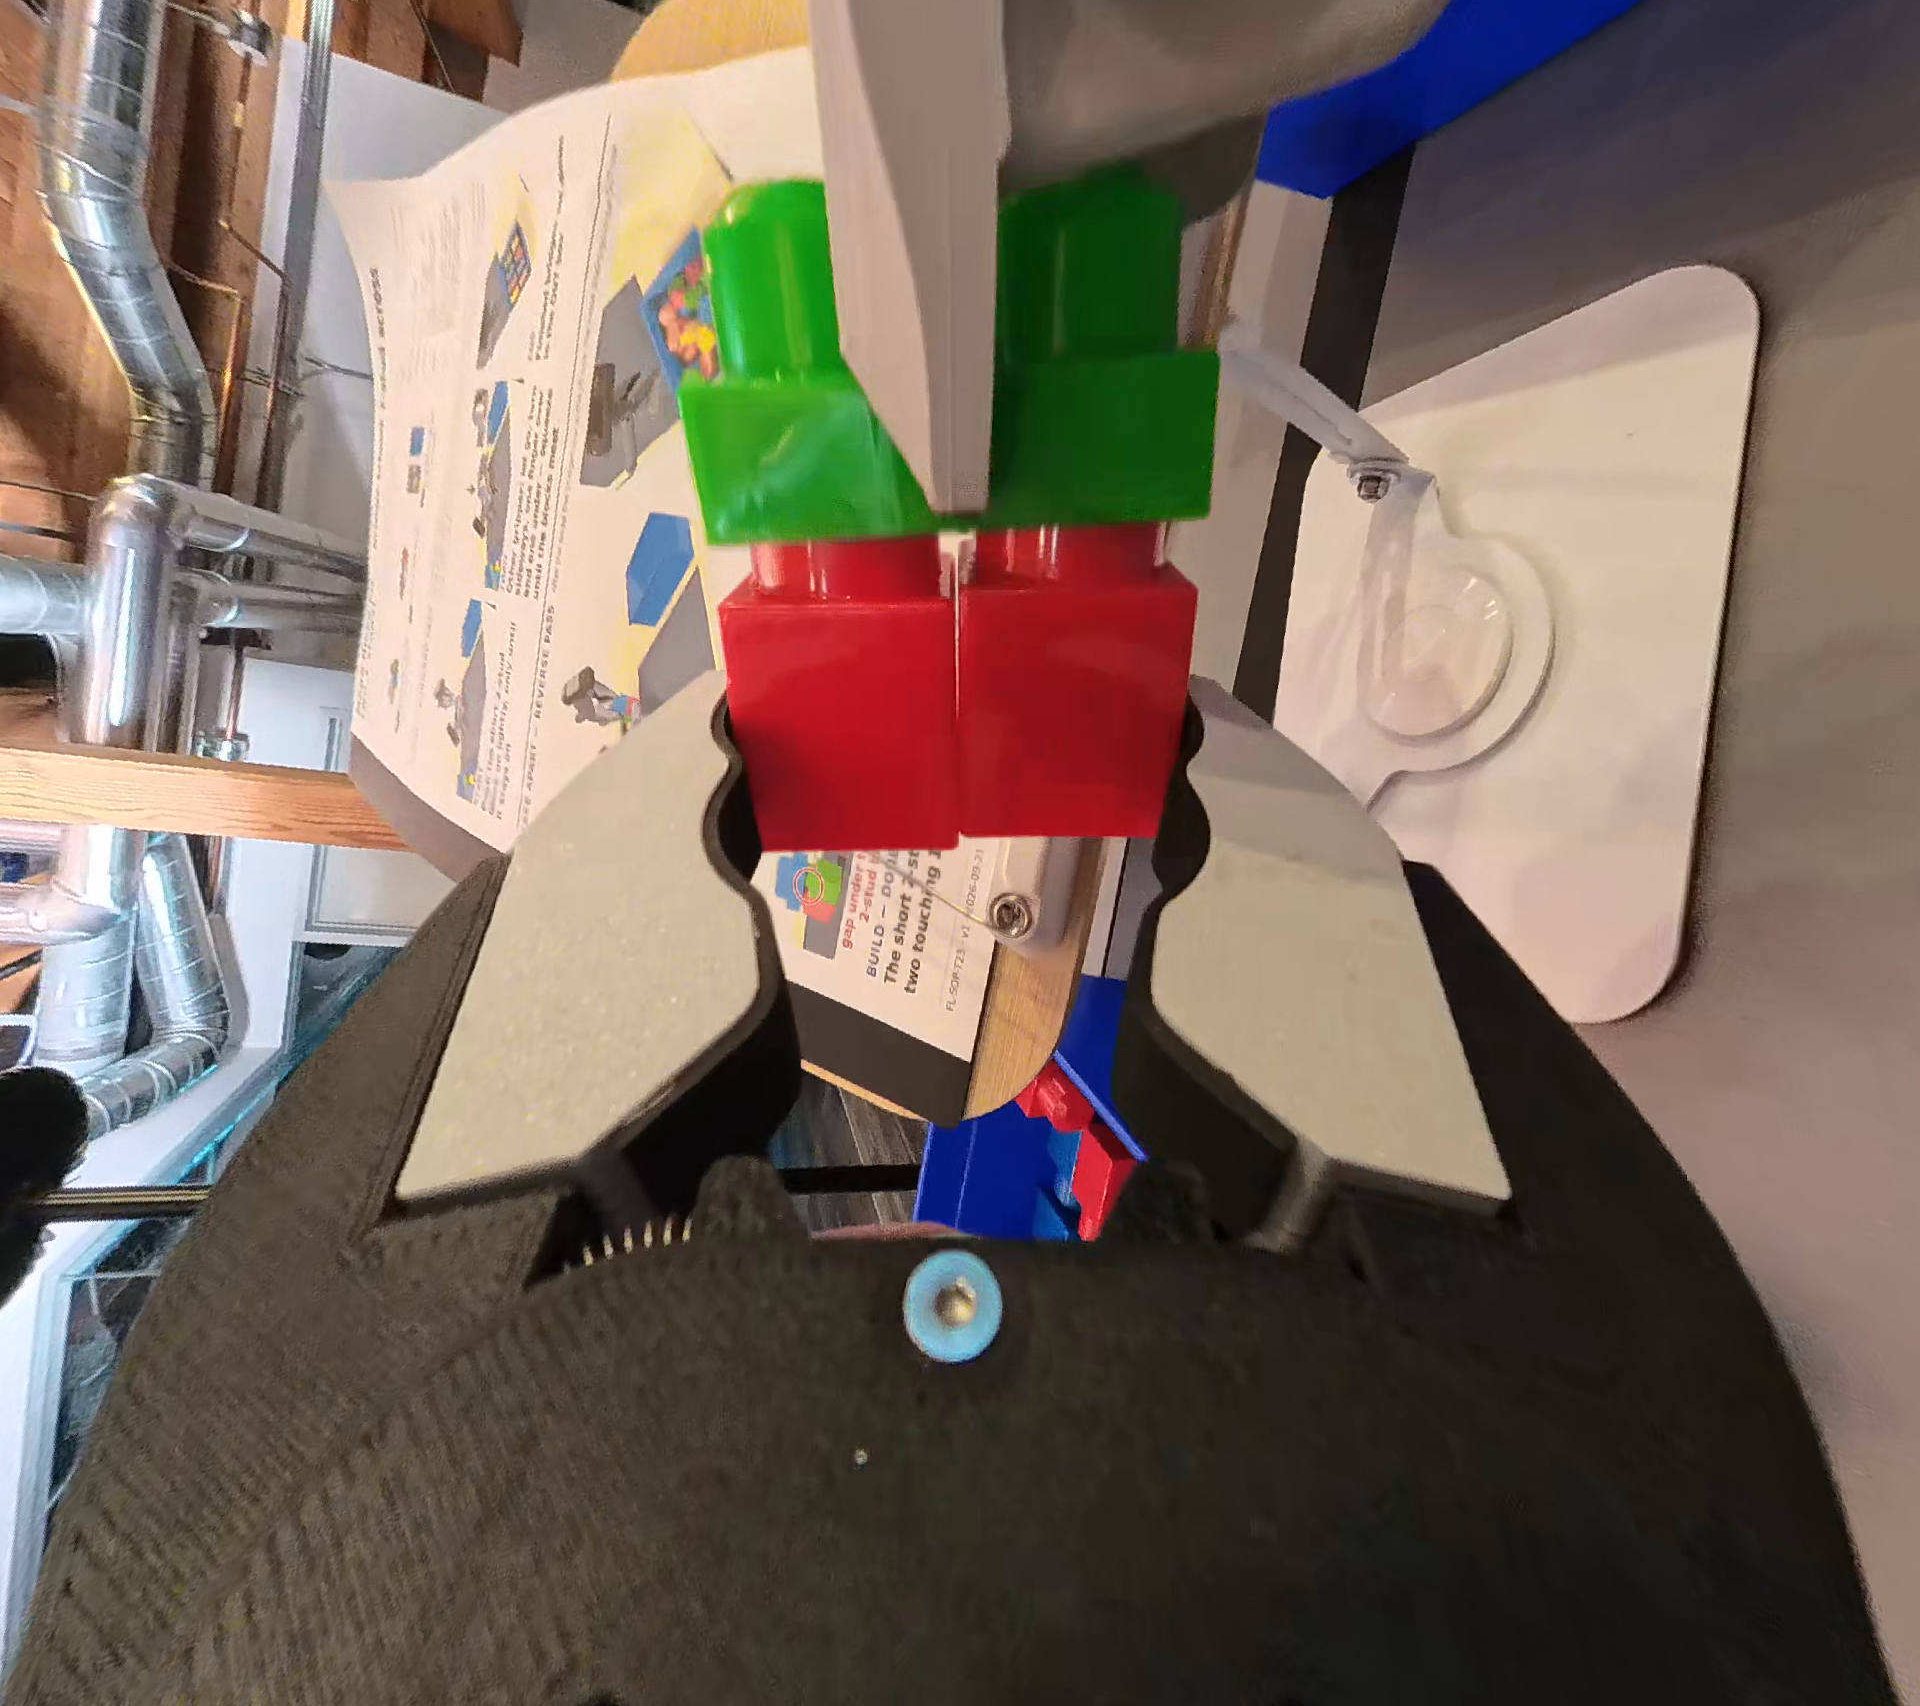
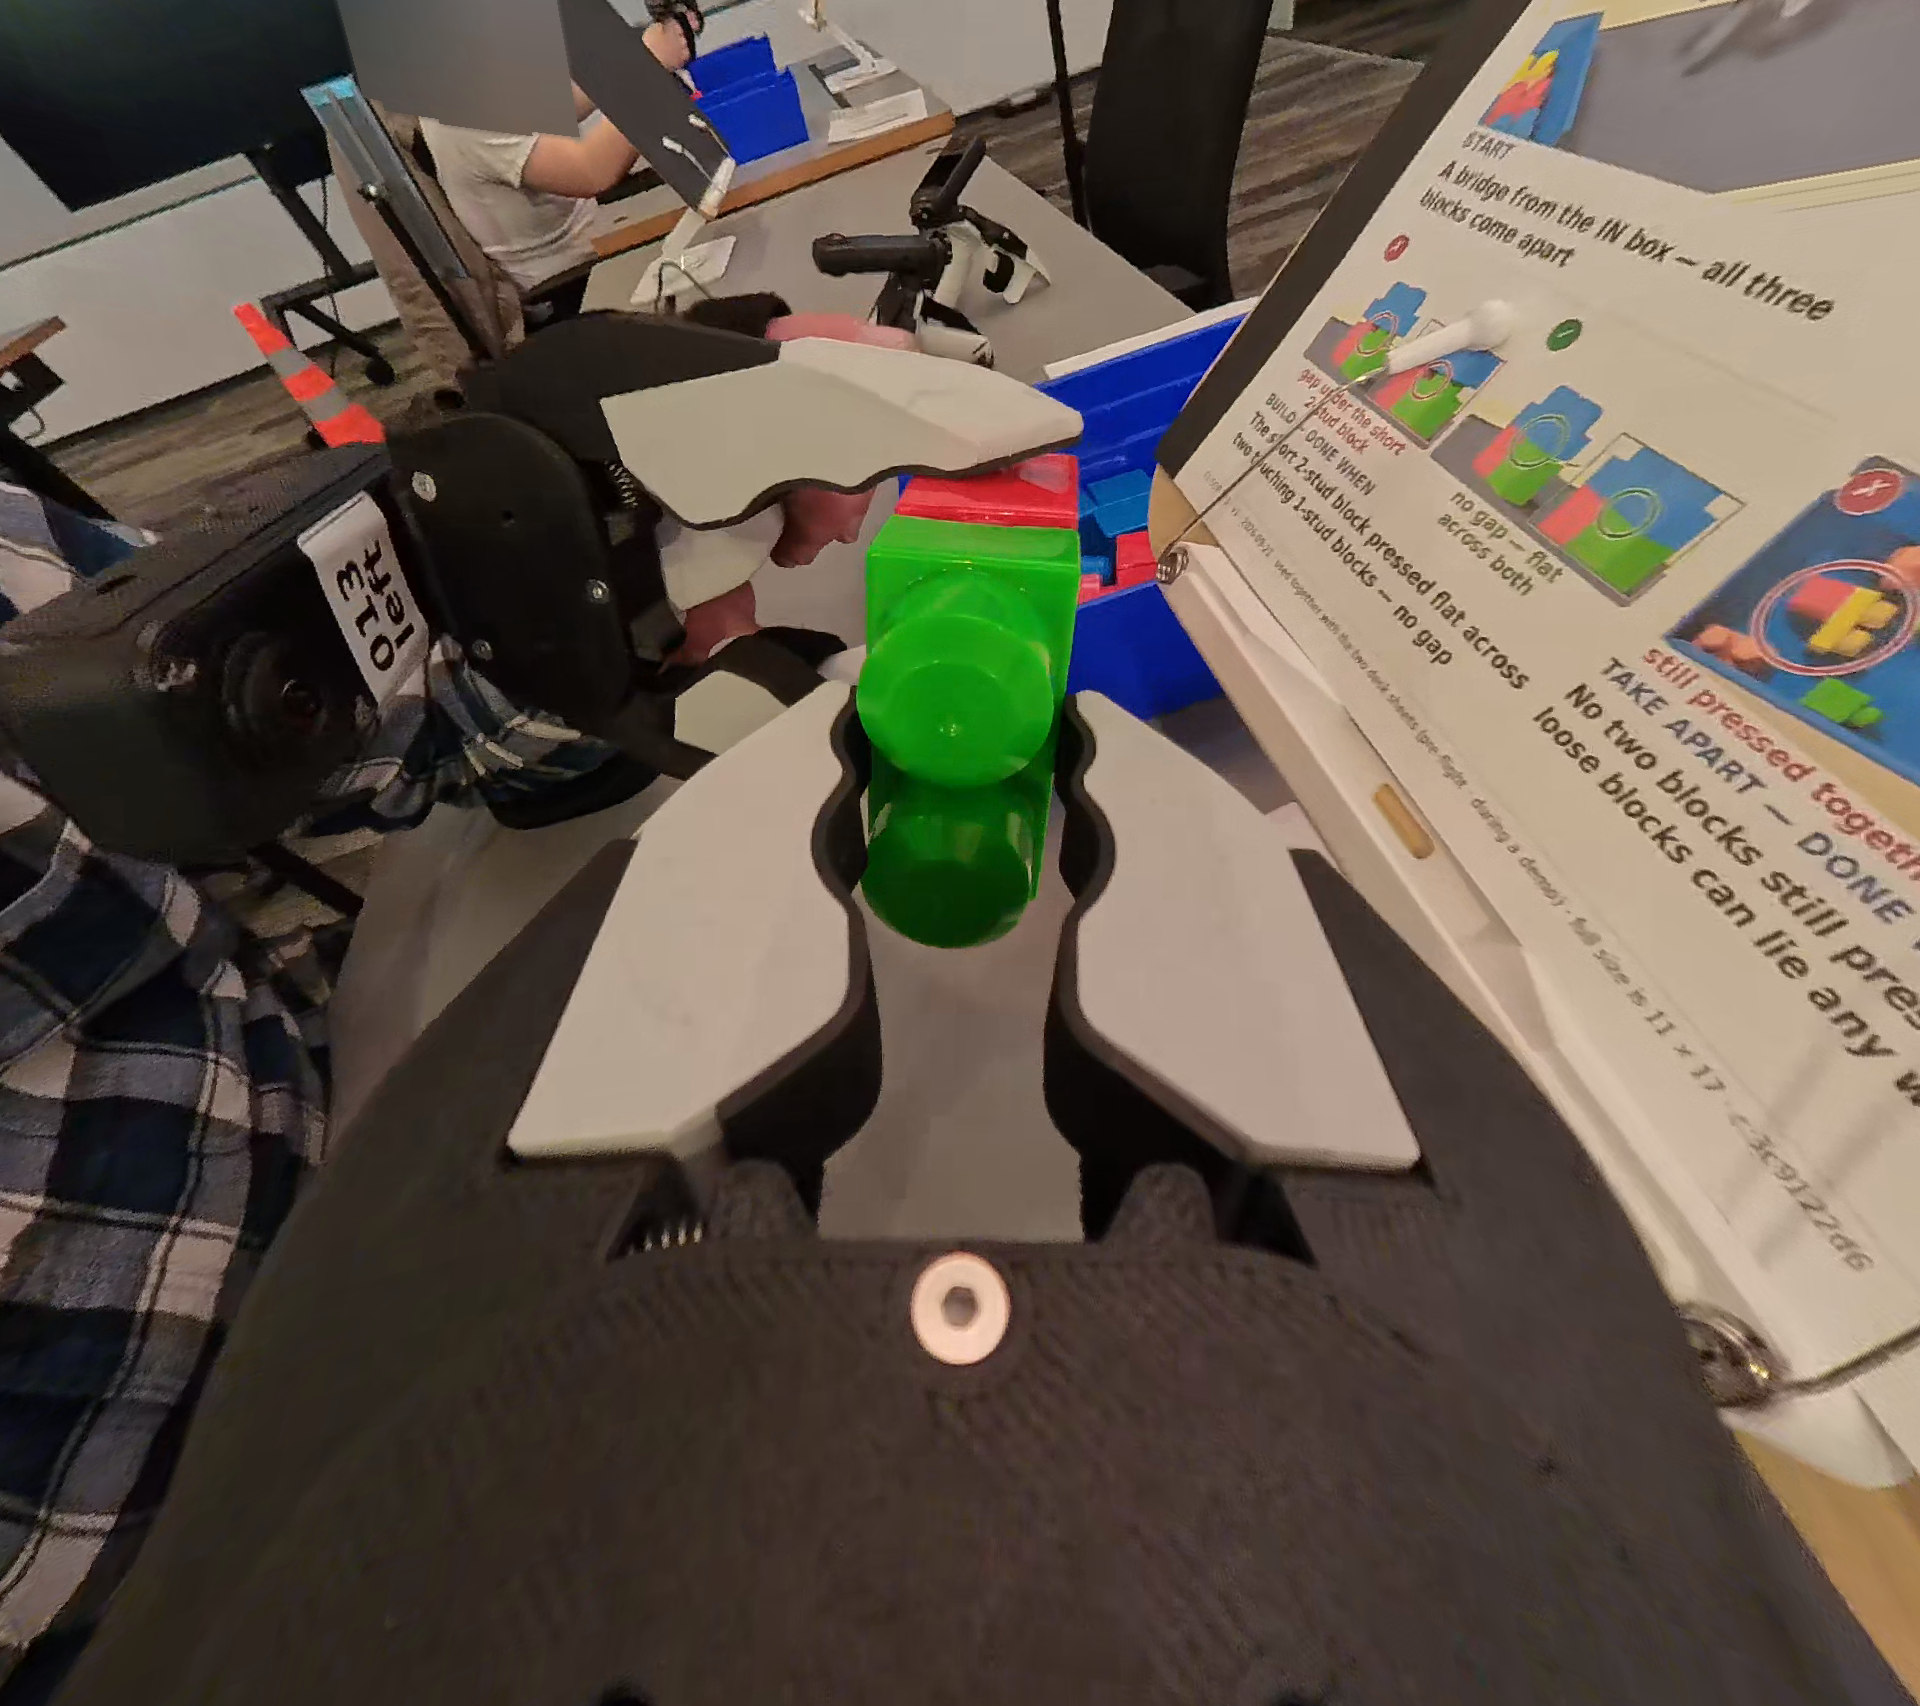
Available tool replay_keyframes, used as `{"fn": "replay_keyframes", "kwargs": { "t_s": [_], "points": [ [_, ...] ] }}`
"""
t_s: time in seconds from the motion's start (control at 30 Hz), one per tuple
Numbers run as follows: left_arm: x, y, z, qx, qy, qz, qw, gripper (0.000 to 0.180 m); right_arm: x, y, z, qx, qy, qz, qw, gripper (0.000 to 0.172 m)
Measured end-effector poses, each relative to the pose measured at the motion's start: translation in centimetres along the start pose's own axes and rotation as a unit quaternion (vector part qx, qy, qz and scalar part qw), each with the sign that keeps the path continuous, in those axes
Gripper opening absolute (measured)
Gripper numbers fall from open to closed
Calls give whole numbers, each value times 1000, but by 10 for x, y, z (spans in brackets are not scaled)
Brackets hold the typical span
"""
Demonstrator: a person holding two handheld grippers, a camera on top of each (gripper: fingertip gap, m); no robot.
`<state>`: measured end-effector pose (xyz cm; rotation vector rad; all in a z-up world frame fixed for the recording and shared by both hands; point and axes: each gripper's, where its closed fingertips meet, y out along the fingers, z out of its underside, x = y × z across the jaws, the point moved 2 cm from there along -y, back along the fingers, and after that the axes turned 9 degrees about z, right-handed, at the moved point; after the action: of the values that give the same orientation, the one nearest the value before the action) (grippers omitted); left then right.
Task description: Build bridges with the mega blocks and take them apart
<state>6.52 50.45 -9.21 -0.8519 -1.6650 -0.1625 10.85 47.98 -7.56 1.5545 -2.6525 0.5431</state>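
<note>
I have the bridge up in the air between both tools, off the table. My left tool (image 1: 956, 752) is spread wide and clamped across the two red blocks (image 1: 956, 700), which sit side by side and touching, one pad on each outer face. My right tool (image 2: 956, 783) is set narrower and pinches the green block (image 2: 966, 648) by its long side walls, its two studs pointing back at my right camera. The green block sits over the red studs, which still show beneath it, so I judge it is not seated flush.

These blocks look like light, hollow, hard plastic: stiff, glossy and likely slippery against the pads. They should not crush, but a smooth face could slide or twist if I pull off-axis. The flat side walls are the place to hold, as both tools do now; the round studs would roll. The two red blocks are joined only by the green one, so I judge that my left squeeze alone would hold them together once it comes free.

Behind the blocks stands an instruction sheet (image 2: 1558, 513) on a board, with a blue bin (image 2: 1143, 617) near it.
</note>
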Motion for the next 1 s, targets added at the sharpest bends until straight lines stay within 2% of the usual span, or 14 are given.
{"fn": "replay_keyframes", "kwargs": {
  "t_s": [0.5,0.63,1.0],
  "points": [
    [8,-10,-7,-17,-10,-29,999,74,7,-2,-10,-49,-10,-21,999,35],
    [9,-13,-13,-39,-16,-30,999,74,10,-5,-11,-51,-11,-34,998,35],
    [7,-14,-16,-45,-13,-28,999,73,10,-4,-9,-44,-12,-36,998,35]
  ]
}}
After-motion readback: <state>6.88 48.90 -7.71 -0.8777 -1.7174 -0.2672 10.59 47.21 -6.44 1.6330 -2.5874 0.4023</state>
